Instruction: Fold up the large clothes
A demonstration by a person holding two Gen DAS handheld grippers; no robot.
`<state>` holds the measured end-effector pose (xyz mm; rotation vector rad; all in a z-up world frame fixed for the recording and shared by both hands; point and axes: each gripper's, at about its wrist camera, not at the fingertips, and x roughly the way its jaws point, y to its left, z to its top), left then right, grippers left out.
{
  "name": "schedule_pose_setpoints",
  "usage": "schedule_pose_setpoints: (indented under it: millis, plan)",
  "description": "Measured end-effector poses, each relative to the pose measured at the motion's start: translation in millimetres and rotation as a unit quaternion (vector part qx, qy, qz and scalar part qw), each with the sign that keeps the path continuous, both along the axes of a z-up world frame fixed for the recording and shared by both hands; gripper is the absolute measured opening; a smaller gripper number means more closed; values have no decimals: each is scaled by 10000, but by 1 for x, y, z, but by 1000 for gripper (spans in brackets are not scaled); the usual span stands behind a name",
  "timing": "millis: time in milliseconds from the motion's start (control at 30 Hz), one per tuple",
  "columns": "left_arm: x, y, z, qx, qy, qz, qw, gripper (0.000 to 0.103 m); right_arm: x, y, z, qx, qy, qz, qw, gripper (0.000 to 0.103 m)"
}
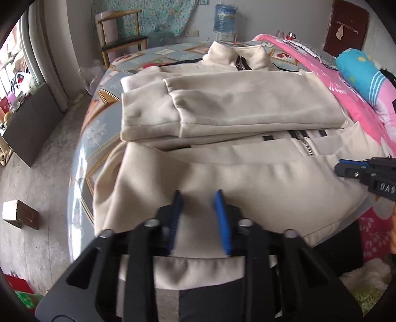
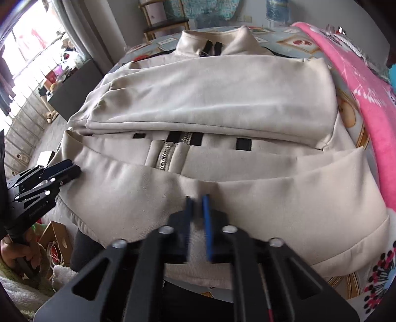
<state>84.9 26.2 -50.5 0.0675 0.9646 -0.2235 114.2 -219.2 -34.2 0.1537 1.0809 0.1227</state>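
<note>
A cream zip-up jacket point(image 1: 247, 106) lies on a patterned table point(image 1: 104, 128), collar at the far end, both sleeves folded across the chest. Its bottom hem is folded up toward the zipper point(image 2: 168, 158). My left gripper point(image 1: 198, 195) is open over the near hem, fingers apart with cloth between them. It also shows at the left of the right wrist view point(image 2: 66, 171). My right gripper point(image 2: 198, 200) has its fingers close together pinching the raised hem of the jacket point(image 2: 222, 94). It also shows at the right edge of the left wrist view point(image 1: 346, 169).
A pink blanket point(image 1: 351, 91) and a blue pillow point(image 1: 358, 67) lie along the table's right side. A wooden chair point(image 1: 121, 37) and a water jug point(image 1: 224, 18) stand beyond the table. A small box point(image 1: 21, 216) sits on the floor at left.
</note>
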Motion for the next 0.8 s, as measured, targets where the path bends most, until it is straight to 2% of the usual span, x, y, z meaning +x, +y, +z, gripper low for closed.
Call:
schedule_pose_setpoints:
  millis: [33, 133, 233, 333, 433, 500, 567, 700, 767, 800]
  plan:
    - [2, 1, 2, -27, 11, -25, 10000, 2, -1, 0, 8, -40, -88, -47, 9999, 5]
    - [-2, 10, 28, -389, -235, -86, 9989, 2, -5, 3, 39, -65, -489, -146, 9987, 5]
    - [-2, 17, 53, -433, -712, 16, 9965, 2, 0, 6, 60, -240, -824, -192, 9961, 5]
    - [14, 14, 42, -341, -663, 76, 9972, 2, 19, 8, 43, -339, -716, -215, 9966, 5]
    - [28, 2, 6, 54, -362, -32, 9993, 2, 37, 14, 8, -634, -452, -173, 9968, 4]
    - [26, -4, -2, 272, -459, -95, 9985, 2, 39, 13, -5, -703, -405, -156, 9966, 4]
    - [25, -7, -3, 411, -479, -139, 9979, 2, 37, 6, -2, -621, -415, -201, 9970, 4]
    - [28, -2, -3, 242, -395, -85, 9989, 2, 21, -33, 16, -87, -501, -619, 9968, 4]
    - [28, -3, -2, 247, -377, -87, 9989, 2, 4, -64, 32, -130, -656, -1031, 9924, 11]
    - [28, -3, -2, 253, -364, -87, 9990, 2, -3, -79, 37, -247, -693, -1246, 9895, 21]
